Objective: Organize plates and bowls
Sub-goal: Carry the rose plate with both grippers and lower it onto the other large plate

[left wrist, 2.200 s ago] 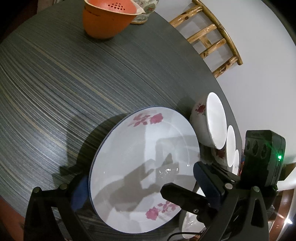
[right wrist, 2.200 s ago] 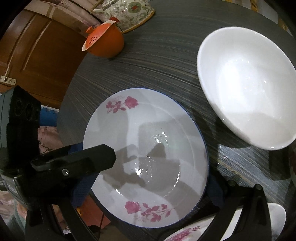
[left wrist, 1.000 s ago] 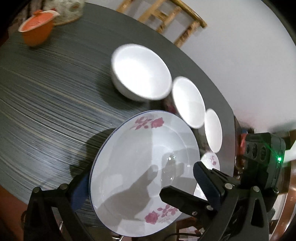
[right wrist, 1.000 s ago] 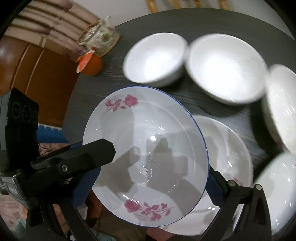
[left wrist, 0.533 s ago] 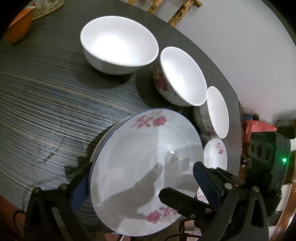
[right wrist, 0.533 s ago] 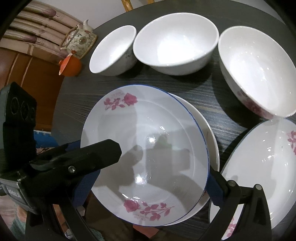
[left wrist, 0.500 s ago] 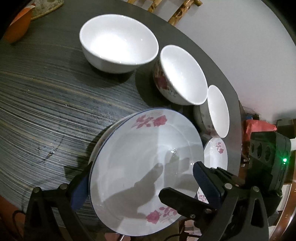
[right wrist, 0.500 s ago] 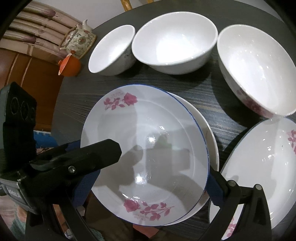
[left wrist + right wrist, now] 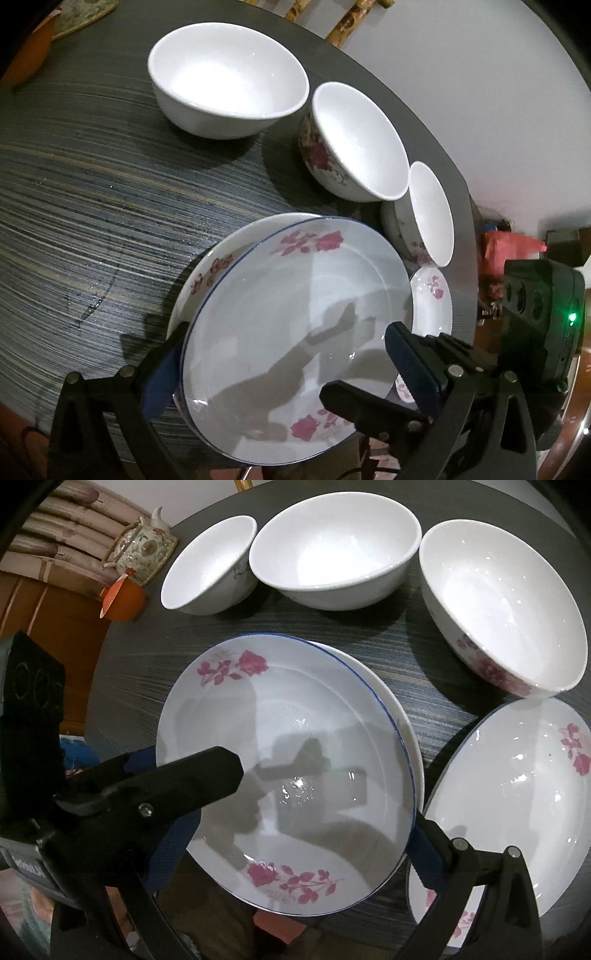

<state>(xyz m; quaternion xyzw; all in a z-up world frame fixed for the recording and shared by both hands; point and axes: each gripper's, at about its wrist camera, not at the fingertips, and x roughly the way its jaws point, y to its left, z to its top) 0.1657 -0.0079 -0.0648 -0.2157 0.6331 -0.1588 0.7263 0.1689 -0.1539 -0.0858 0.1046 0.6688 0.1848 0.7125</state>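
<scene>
Landmark: rose plate [image 9: 284, 771], blue rim.

- Left of it: left gripper [image 9: 288, 373] spread wide, pads on both plate edges, carrying it.
- On it: right gripper [image 9: 295, 830] spread wide, squeezing same plate. Big, slippery, so both needed.
- Under it: second plate [image 9: 218, 266] on dark table [image 9: 92, 192]; stacking looks underway.
- Behind: white bowls [image 9: 332, 546] in row.
- Right: another rose plate [image 9: 517, 794].

Left gripper [image 9: 284, 363] clamps rose plate [image 9: 295, 332] across its rim, apparently resting on a second plate [image 9: 207, 266]. Three bowls ahead: plain bowl [image 9: 225, 74] farthest left.
</scene>
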